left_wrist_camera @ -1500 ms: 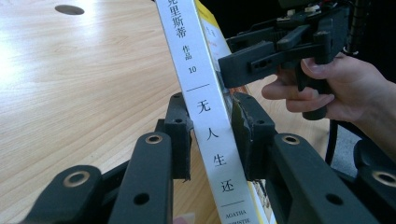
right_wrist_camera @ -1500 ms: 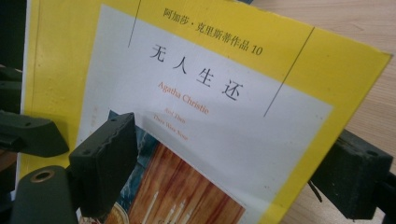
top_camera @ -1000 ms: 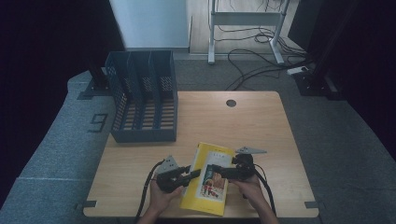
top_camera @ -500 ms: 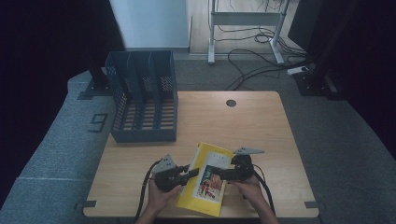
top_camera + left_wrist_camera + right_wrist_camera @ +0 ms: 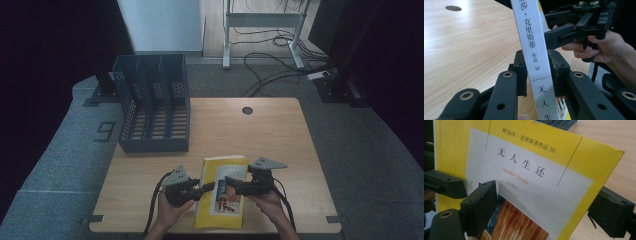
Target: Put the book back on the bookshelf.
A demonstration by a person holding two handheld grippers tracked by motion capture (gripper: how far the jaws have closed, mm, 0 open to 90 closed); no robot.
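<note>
High view: wooden table (image 5: 280,135), grey carpet, cables beyond; blue file rack (image 5: 152,102) at far left. Yellow book (image 5: 222,197) at near edge — left gripper (image 5: 202,188) clamps its white spine; right gripper (image 5: 231,185) spread wide, jaws flanking the cover, grip uncertain.

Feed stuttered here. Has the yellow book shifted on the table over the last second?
No. The yellow book sits at the same spot near the table's front edge, just as far from the grey file rack.
</note>
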